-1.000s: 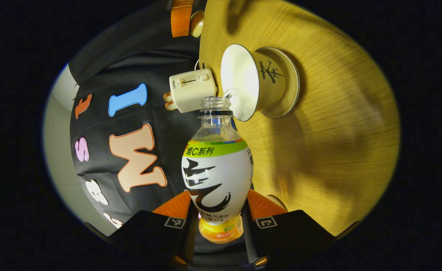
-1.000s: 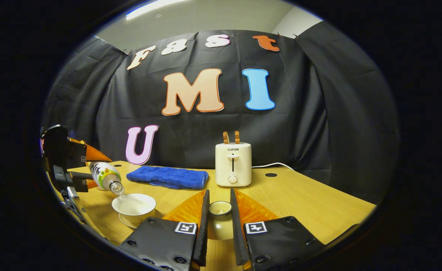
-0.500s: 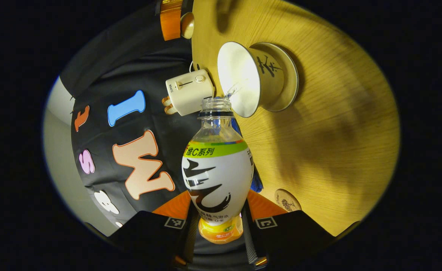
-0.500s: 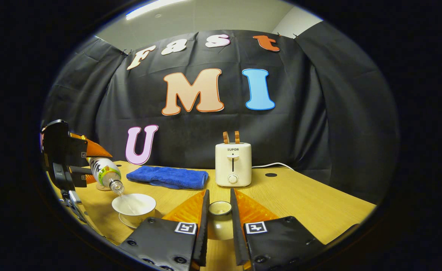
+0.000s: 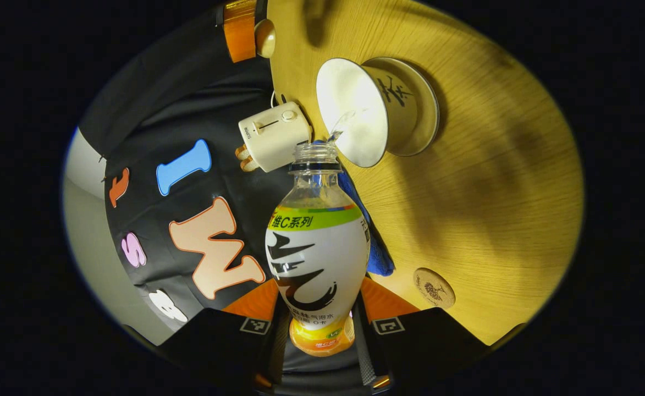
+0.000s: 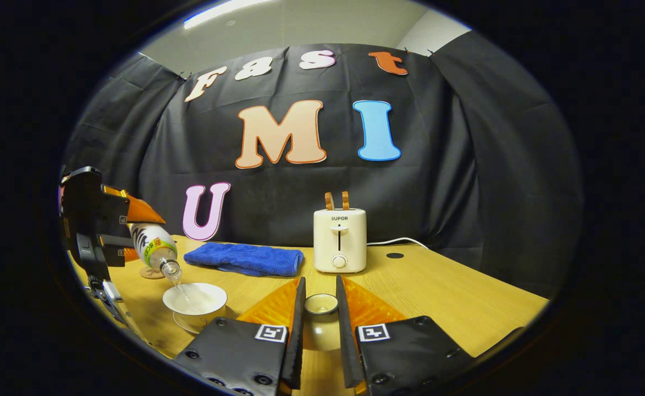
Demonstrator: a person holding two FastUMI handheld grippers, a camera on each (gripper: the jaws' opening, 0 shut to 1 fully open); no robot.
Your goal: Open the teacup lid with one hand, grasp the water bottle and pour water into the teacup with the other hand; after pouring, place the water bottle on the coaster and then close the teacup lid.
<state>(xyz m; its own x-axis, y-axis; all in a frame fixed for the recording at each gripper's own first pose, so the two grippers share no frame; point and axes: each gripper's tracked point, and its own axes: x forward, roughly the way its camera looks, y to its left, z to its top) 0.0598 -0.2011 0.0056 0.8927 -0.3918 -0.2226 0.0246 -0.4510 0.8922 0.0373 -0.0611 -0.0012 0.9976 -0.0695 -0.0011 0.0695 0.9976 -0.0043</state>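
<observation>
Bottle (image 5: 318,250) sits clamped between my left gripper (image 5: 320,324) fingers, tipped so its open mouth hangs just above the teacup (image 5: 367,110) and a thin stream of water falls into the bowl. I judge the pour is under way, so I keep the neck over the rim. My right gripper (image 6: 319,324) is closed on the lid (image 6: 321,304), held off to the cup's side so it stays out of the stream. Beyond the cup, the coaster (image 5: 434,287) lies bare on the table (image 5: 492,192), near the blue towel (image 6: 244,258), with free room to set the bottle down. Farther back the toaster (image 6: 339,240) stands by the far edge, well apart
</observation>
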